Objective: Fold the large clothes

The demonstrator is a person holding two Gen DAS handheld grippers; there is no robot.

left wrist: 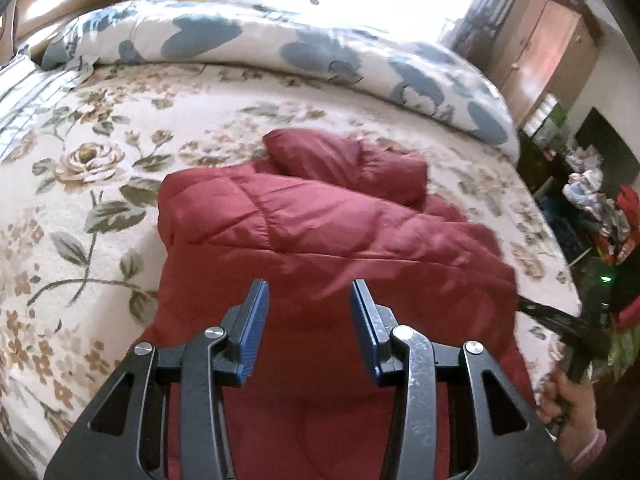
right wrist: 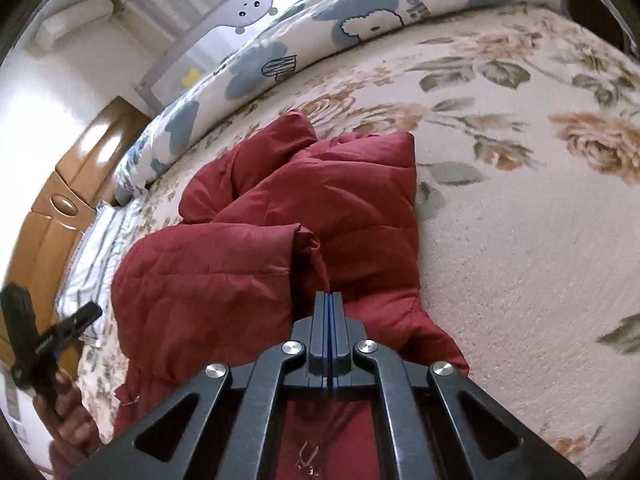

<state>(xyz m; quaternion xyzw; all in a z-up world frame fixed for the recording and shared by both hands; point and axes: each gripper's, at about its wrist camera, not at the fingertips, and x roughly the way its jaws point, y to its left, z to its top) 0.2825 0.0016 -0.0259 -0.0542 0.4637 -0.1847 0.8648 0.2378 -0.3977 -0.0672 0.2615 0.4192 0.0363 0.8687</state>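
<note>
The jacket (left wrist: 304, 232) is lying on the bed (left wrist: 120, 152), a dark red quilted piece with puffy stitched panels and a smooth, slightly shiny shell. It is resting partly folded: one padded sleeve or flap is lying doubled over the body at the jacket's far end, and a thick fold is rising along its middle in the right wrist view (right wrist: 304, 240). A small metal zipper pull is showing at the jacket's near edge, though it is too small to make out well.

The left gripper (left wrist: 310, 300) is hovering just above the near part of the jacket, its blue-padded jaws standing apart with only red fabric showing beyond the gap; nothing is being pinched between them. The right gripper (right wrist: 329, 300) is sitting with its jaws pressed together, the tips meeting the edge of the raised fold; whether fabric is caught in them cannot be told. A hand (left wrist: 572, 404) is holding the right gripper's handle at the jacket's right side, with a pink cuff at the wrist.

Under the jacket, the bed cover is looking fuzzy and cream-coloured, printed with brown roses and green leaves. Beyond the jacket a rolled duvet (left wrist: 280, 44) is lying along the far side of the bed, white with blue blotches and small cartoon drawings. A striped pillow (left wrist: 28, 96) is sitting to the jacket's far left, beside a glossy wooden headboard (right wrist: 60, 208). A wooden wardrobe (left wrist: 548, 52) is standing off to the jacket's far right, with a heap of mixed clothes near it.
</note>
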